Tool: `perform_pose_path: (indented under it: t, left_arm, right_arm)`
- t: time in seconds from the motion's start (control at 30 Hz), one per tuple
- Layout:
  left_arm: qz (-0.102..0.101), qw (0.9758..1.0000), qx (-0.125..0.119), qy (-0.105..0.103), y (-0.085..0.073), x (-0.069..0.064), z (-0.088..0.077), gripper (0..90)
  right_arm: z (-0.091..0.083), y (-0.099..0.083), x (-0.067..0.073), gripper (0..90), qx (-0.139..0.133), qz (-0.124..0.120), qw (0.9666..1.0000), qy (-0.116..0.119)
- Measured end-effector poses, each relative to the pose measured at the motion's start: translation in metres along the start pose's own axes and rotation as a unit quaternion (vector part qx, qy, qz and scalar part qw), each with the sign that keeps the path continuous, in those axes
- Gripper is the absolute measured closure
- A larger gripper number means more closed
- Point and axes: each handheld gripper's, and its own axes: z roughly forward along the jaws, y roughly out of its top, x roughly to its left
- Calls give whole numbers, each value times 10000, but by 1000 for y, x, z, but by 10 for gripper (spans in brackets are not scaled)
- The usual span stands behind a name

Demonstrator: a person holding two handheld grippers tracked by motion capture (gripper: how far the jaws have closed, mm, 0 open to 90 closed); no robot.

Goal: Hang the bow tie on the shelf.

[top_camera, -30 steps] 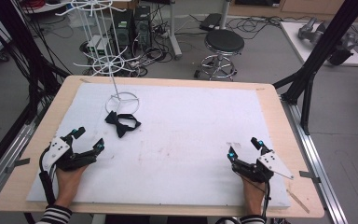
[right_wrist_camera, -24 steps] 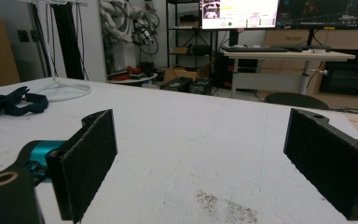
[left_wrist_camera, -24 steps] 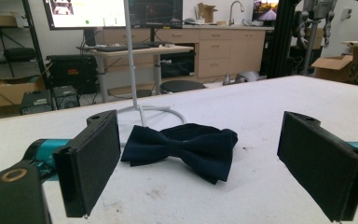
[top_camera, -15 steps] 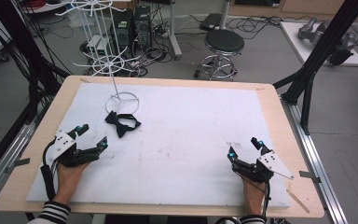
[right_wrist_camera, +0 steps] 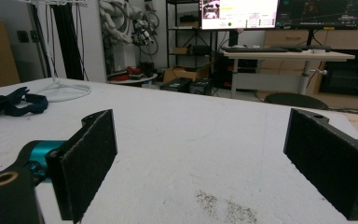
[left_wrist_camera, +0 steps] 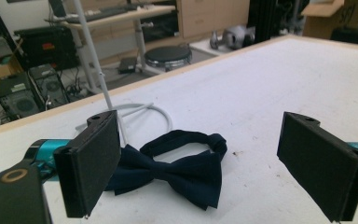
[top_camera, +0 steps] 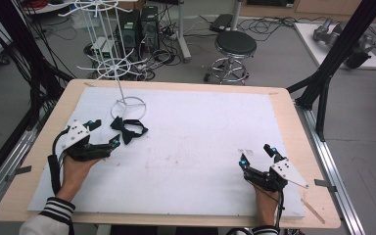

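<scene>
I had the left hand-held gripper point(top_camera: 101, 132) spread wide just short of the bow tie point(top_camera: 128, 129) near the counter's far-left corner, lined up to pinch it, right hand-held gripper point(top_camera: 257, 155) spread, idle near edge.

My left gripper point(top_camera: 102, 133): jaws wide apart, held low.
My right gripper point(top_camera: 257, 154): jaws wide apart, empty.

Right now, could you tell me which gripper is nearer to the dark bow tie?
Left. The left gripper is open just beside the bow tie, facing it. The right gripper is open far across the white mat, near the table's front right.
</scene>
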Motion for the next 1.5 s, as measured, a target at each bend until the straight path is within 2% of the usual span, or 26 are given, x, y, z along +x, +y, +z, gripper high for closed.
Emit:
perform_pose_path:
  t: [0.17, 0.2, 0.3, 0.33, 0.43, 0.57, 0.63, 0.67, 0.77, 0.8, 0.87, 1.03, 1.1, 1.17, 1.2, 1.37, 1.43, 1.5]
  left_arm:
    - [89, 9996, 234, -121, 16, -3, 13, 140]
    - [158, 9992, 341, -161, 20, -4, 18, 141]
    - [213, 9985, 464, -188, 23, -6, 23, 143]
    - [312, 9977, 586, -167, 25, -8, 28, 149]
    - [350, 9971, 645, -180, 26, -11, 33, 155]
    - [412, 9950, 880, -251, 30, -14, 43, 157]
    - [491, 9924, 1087, -289, 33, -16, 51, 158]
    - [491, 9924, 1087, -289, 33, -16, 51, 164]
    - [577, 9899, 1255, -313, 35, -18, 59, 190]
    - [643, 9884, 1336, -312, 36, -19, 62, 190]
    - [651, 9862, 1479, -352, 37, -20, 68, 190]
    - [762, 9785, 1862, -446, 39, -23, 81, 211]
    - [791, 9768, 1945, -429, 39, -24, 85, 234]
    - [824, 9724, 2133, -460, 39, -24, 89, 240]
    - [827, 9715, 2169, -473, 38, -24, 91, 241]
    - [903, 9588, 2639, -539, 42, -21, 105, 251]
    - [905, 9549, 2771, -567, 44, -19, 109, 253]
    - [879, 9530, 2841, -569, 45, -20, 112, 254]
  right_arm:
    - [0, 0, 0, 86, -8, -38, 10000, 6]
    - [0, 0, 0, 86, -6, -38, 10000, 3]
    - [0, 0, 0, 86, -7, -37, 10000, -4]
    - [0, 0, 0, 86, -3, -7, 10000, -9]
    - [0, 0, 0, 86, -6, -14, 10000, -6]
    - [0, 0, 0, 86, -22, -17, 10000, -12]
    - [0, 0, -1, 86, -28, -27, 10000, -18]
    - [0, 0, -1, 86, -28, -27, 10000, -18]
    - [0, 0, -1, 86, -28, -22, 10000, -25]
    - [0, 0, -1, 86, -28, -22, 10000, -25]
    - [0, 0, -1, 86, -27, -19, 10000, -28]
    - [0, 0, -1, 86, -34, -15, 10000, -16]
    - [0, 0, -1, 86, -40, -17, 10000, -15]
    - [0, 0, -1, 86, -40, -17, 10000, -16]
    - [0, 0, -1, 86, -47, -27, 10000, -18]
    - [0, 0, -1, 86, -37, -5, 10000, -21]
    - [0, 0, -1, 86, -38, 4, 10000, -20]
    - [0, 0, -1, 86, -37, 8, 10000, -18]
